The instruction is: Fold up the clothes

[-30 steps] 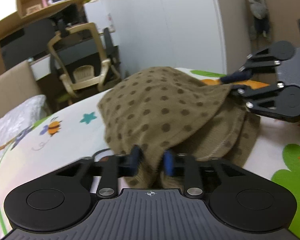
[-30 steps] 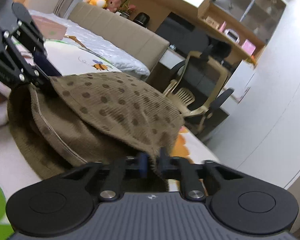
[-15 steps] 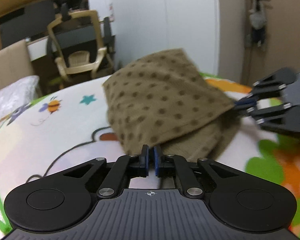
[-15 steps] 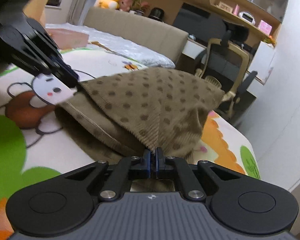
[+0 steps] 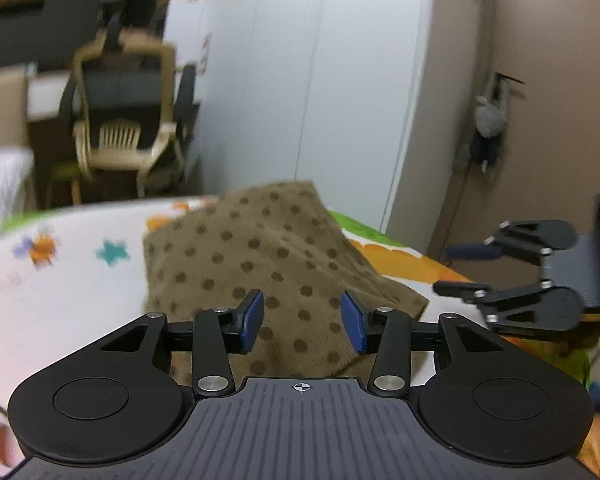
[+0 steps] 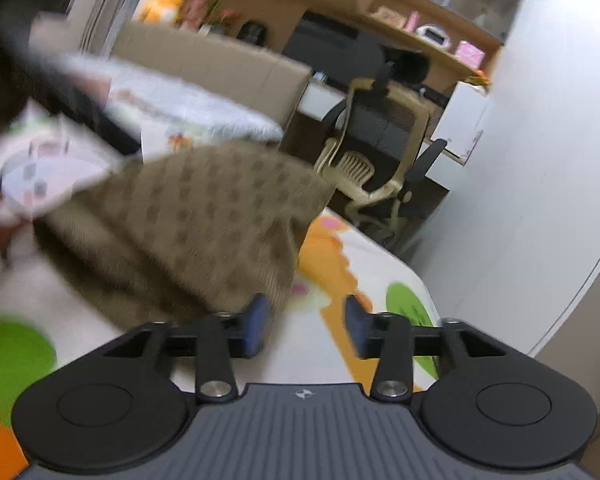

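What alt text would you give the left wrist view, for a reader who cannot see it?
The left gripper is open just above a folded brown polka-dot garment lying on a cartoon-print cover, its jaws having just opened off the cloth. The right gripper, also open, hangs at the right edge, clear of the garment. Behind stand a chair and a white wardrobe.

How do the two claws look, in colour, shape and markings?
Both look alike. The left claw and right claw each have black link arms with silver pivot screws, blue pads on the fingers, two round black discs at the base, and a ribbed grey body with a small white mark. No cables or sleeves show.
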